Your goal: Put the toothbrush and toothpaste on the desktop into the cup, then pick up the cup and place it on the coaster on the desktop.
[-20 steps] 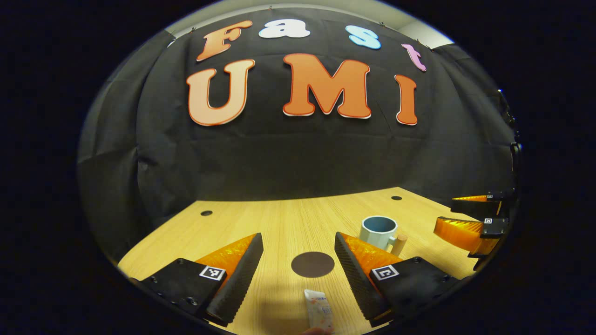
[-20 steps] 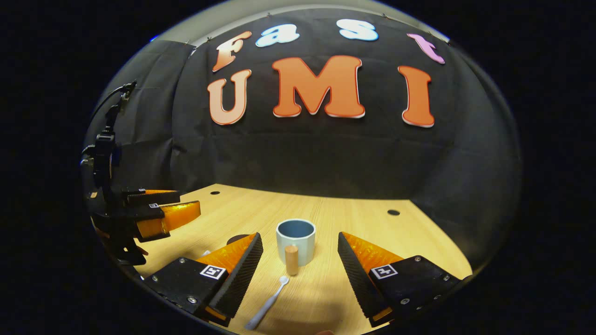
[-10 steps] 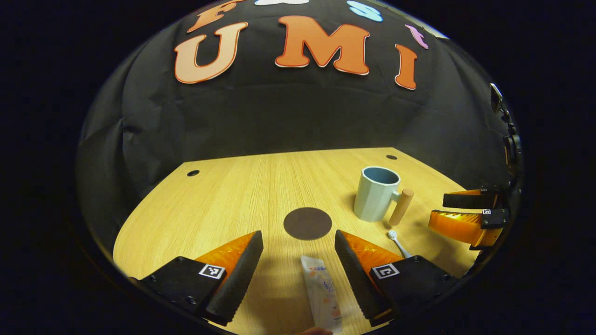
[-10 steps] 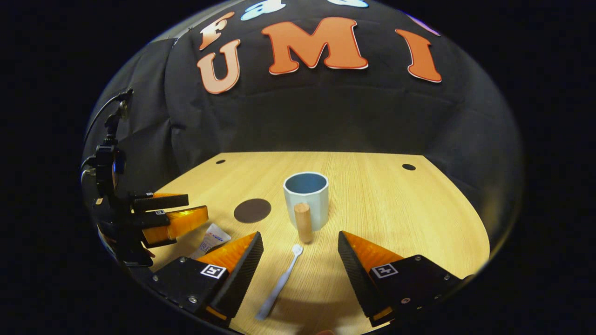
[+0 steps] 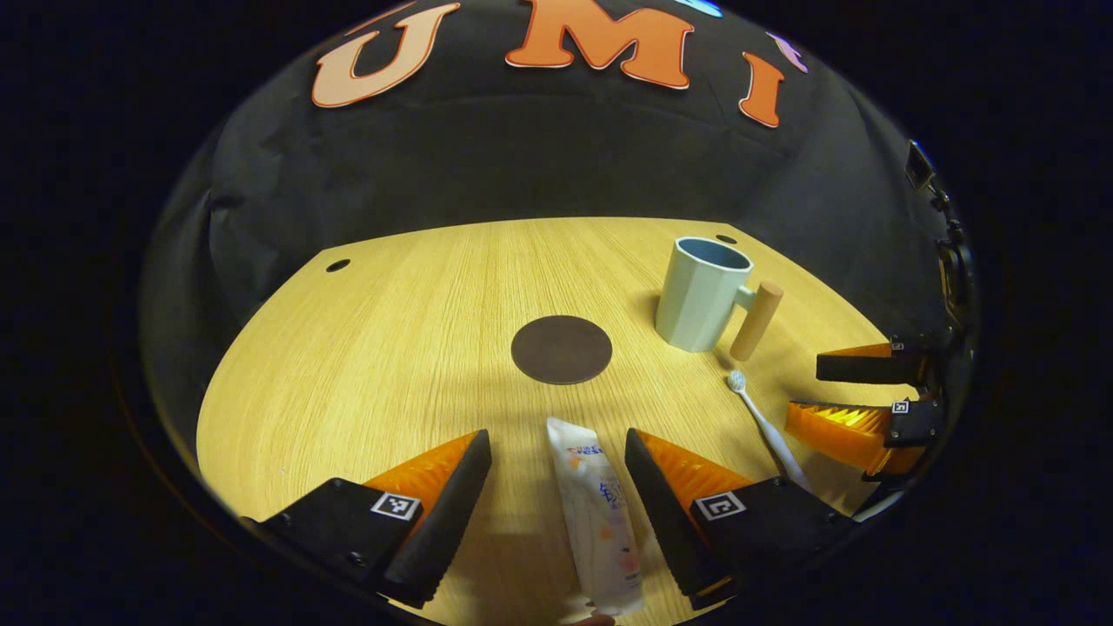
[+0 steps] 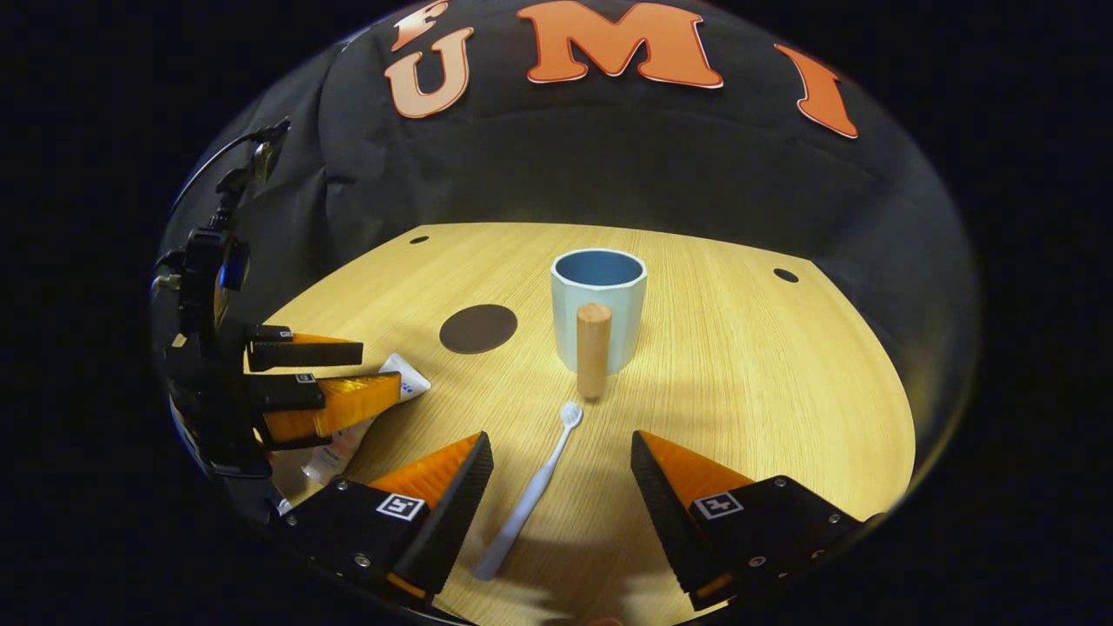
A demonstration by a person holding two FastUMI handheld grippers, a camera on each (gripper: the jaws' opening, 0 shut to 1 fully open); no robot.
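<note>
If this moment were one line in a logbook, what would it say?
left gripper: open, over toothpaste | right gripper: open, over toothbrush | cup: empty | coaster: bare

Pale wooden desktop (image 5: 391,348) with fine lengthwise grain, brightly lit, curved at its near edge. Small dark round hole (image 5: 337,265) near the desktop's far left corner, another hole (image 6: 785,275) near its far right corner. Black cloth wall (image 6: 609,165) directly behind the desktop's far edge, creased and hanging in loose folds.
</note>
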